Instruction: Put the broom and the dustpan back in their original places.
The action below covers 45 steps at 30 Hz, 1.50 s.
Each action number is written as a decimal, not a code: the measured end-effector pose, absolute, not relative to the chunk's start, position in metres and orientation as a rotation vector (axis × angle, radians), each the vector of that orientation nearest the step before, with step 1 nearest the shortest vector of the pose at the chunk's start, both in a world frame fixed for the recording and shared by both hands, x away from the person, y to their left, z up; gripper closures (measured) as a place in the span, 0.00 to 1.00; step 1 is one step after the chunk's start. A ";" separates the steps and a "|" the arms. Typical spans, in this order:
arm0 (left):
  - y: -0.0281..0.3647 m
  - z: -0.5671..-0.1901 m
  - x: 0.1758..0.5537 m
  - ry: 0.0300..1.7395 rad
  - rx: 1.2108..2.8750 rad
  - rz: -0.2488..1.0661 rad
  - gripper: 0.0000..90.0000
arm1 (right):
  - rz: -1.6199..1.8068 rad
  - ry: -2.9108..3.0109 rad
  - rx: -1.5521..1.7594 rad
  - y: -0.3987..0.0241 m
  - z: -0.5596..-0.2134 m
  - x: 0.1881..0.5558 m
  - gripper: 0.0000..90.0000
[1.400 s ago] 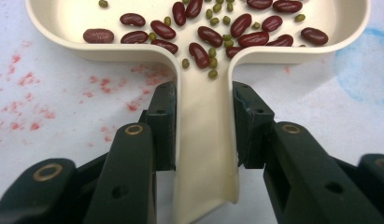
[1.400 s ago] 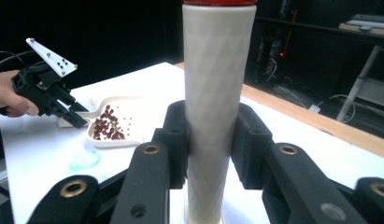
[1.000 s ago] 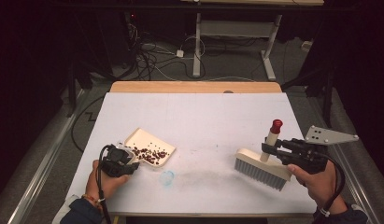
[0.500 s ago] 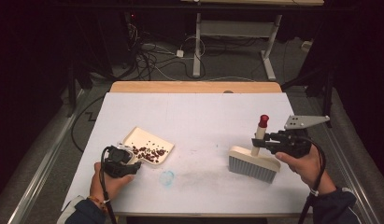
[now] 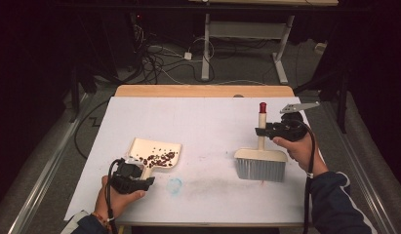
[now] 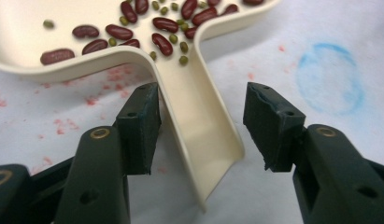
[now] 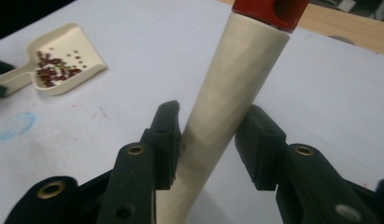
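Left gripper (image 6: 201, 126), low at the near left of the worktop: jaws parted, having just been opening, with the flat cream handle of a small cream plastic dustpan (image 6: 199, 116) lying between them. One jaw close against the handle's edge, the other clearly apart from it, so released rather than clamped. Beyond the handle, the pan's tray resting flat on the white paper-covered worktop (image 5: 203, 117), holding dark red kidney beans (image 6: 119, 32) mixed with small green beans (image 6: 173, 38). Just beside the handle, a faint blue ring stain (image 6: 330, 77) on the paper.

Right gripper (image 7: 208, 140), at the right of the worktop: jaws having just been opening, set either side of the cream wooden handle of a hand brush (image 7: 227, 88) topped with a red cap. Slight gaps visible on both sides, so loosened, not clenched. In the high view, brush (image 5: 260, 161) standing upright, grey bristles down on the worktop, well apart from the dustpan (image 5: 156, 152). Left gripper (image 5: 137, 176) and right gripper (image 5: 264, 130) each held in a hand.
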State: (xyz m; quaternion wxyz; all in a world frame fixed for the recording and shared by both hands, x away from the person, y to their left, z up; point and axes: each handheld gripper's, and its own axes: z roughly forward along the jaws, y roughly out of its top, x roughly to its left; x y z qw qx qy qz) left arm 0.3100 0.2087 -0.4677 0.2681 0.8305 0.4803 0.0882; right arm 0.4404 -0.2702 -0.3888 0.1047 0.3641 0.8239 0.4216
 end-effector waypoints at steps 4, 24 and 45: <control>0.215 -0.466 0.308 1.261 2.227 0.285 0.45 | 1.218 2.408 1.119 -0.268 -0.397 0.448 0.67; 0.219 -0.458 0.285 0.954 2.148 0.489 0.28 | 1.009 2.313 1.239 -0.250 -0.431 0.479 0.63; 0.215 -0.461 0.283 0.921 2.162 0.530 0.25 | 1.029 2.158 1.279 -0.244 -0.437 0.479 0.59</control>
